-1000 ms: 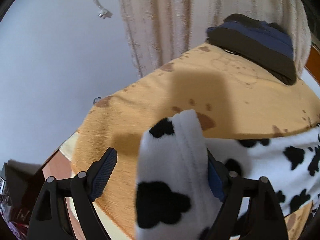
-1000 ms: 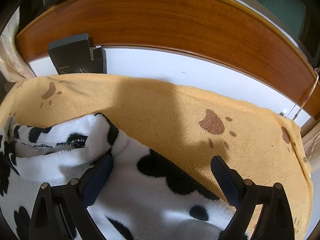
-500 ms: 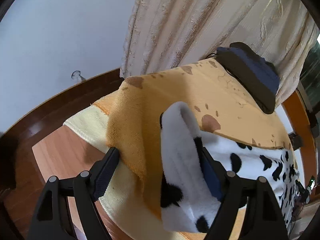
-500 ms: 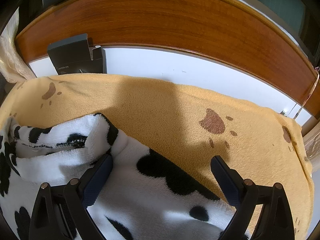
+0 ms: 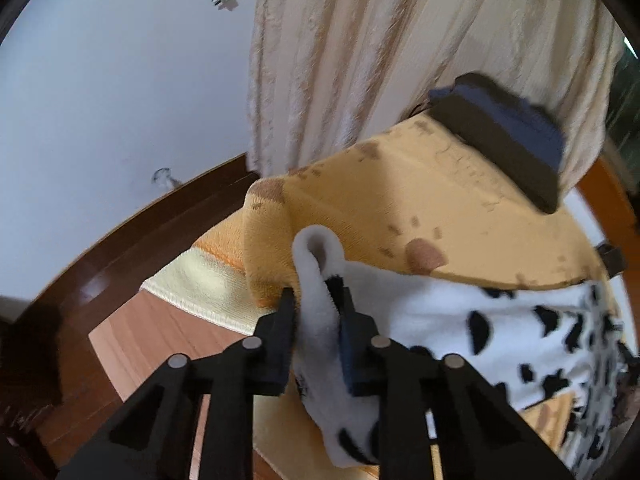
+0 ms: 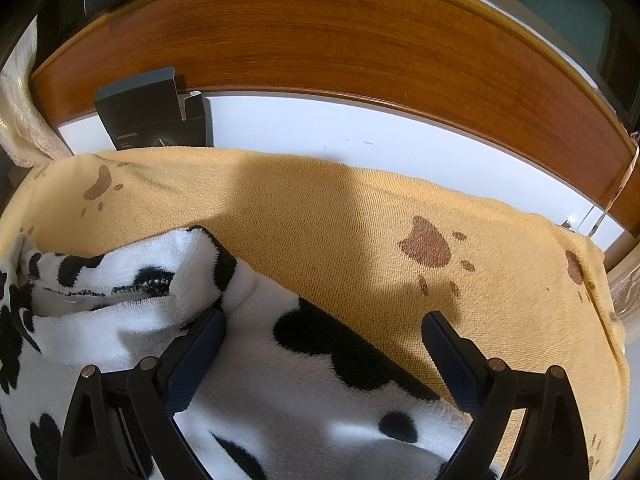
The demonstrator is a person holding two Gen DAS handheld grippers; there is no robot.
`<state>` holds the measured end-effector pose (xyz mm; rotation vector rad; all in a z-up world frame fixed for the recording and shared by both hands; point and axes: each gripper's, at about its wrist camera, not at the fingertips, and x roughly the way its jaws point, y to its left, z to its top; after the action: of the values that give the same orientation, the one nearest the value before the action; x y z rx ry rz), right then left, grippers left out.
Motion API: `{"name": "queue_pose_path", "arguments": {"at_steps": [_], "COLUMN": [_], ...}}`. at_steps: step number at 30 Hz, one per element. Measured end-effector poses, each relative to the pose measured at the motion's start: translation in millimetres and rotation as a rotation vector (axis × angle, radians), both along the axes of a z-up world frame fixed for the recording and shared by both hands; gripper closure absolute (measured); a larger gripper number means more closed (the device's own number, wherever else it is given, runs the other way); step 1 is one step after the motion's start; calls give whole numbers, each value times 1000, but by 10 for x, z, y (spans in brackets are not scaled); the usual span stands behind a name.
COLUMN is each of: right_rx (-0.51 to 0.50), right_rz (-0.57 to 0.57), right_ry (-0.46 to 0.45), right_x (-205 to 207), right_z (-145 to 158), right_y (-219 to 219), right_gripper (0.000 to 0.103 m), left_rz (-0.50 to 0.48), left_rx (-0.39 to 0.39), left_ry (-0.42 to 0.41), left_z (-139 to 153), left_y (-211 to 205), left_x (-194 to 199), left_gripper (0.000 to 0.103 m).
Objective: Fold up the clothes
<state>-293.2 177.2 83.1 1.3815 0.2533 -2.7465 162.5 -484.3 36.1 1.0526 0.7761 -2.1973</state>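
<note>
A white fleece garment with black cow spots (image 5: 440, 308) lies on an orange paw-print blanket (image 5: 400, 192). One end of it stands up as a rolled fold. My left gripper (image 5: 316, 300) is closing its jaws, and both pads press on that fold. In the right wrist view the same garment (image 6: 280, 380) spreads under my right gripper (image 6: 324, 328). That gripper is wide open, its left finger resting beside a bunched edge and its right finger over the blanket (image 6: 320, 220).
A stack of folded dark blue clothes (image 5: 500, 136) sits at the blanket's far end by a cream curtain (image 5: 360, 40). Wooden floor (image 5: 132, 340) lies below the blanket's left edge. A black box (image 6: 152, 116) stands against a wooden board (image 6: 320, 40).
The left gripper's jaws have gone from wide open to pinched on the garment's raised fold, and its view has swung to show the floor. The right gripper has stayed still.
</note>
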Motion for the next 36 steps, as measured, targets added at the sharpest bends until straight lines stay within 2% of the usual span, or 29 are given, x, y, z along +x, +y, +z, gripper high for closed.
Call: {"name": "queue_pose_path", "arguments": {"at_steps": [3, 6, 9, 13, 16, 20, 22, 24, 25, 26, 28, 31, 33, 36], "right_rx": [1, 5, 8, 12, 18, 15, 13, 15, 17, 17, 14, 13, 66, 34], "right_rz": [-1, -1, -2, -3, -3, -3, -3, -3, -3, -3, 2, 20, 22, 139], "right_ry": [0, 2, 2, 4, 6, 4, 3, 5, 5, 6, 0, -27, -9, 80], "right_x": [4, 9, 10, 8, 10, 8, 1, 1, 0, 1, -2, -14, 51, 322], "right_z": [6, 11, 11, 10, 11, 12, 11, 10, 11, 10, 15, 60, 207, 653], "right_y": [2, -2, -3, -3, -7, -2, 18, 5, 5, 4, 4, 13, -40, -389], "right_gripper": [3, 3, 3, 3, 3, 3, 3, 3, 3, 3, 3, 3, 3, 3], "left_rz": [20, 42, 47, 77, 111, 153, 116, 25, -31, -87, -189, -247, -252, -251], "left_rx": [-21, -47, -61, -134, -74, -83, -132, -182, -187, -189, -177, -166, -224, -222], "left_ry": [74, 108, 75, -8, -14, -15, -13, -11, -5, 1, -5, -67, -85, -72], "left_z": [145, 229, 155, -20, -190, -151, -29, 92, 110, 122, 40, -229, -281, -271], "left_y": [-42, -86, -116, -175, -296, -269, -116, 123, 247, 367, 593, 766, 828, 805], "left_x": [205, 388, 449, 443, 522, 579, 513, 342, 238, 135, -98, -366, -407, -407], "left_gripper": [88, 89, 89, 96, 96, 96, 95, 88, 76, 55, 32, 31, 29, 25]}}
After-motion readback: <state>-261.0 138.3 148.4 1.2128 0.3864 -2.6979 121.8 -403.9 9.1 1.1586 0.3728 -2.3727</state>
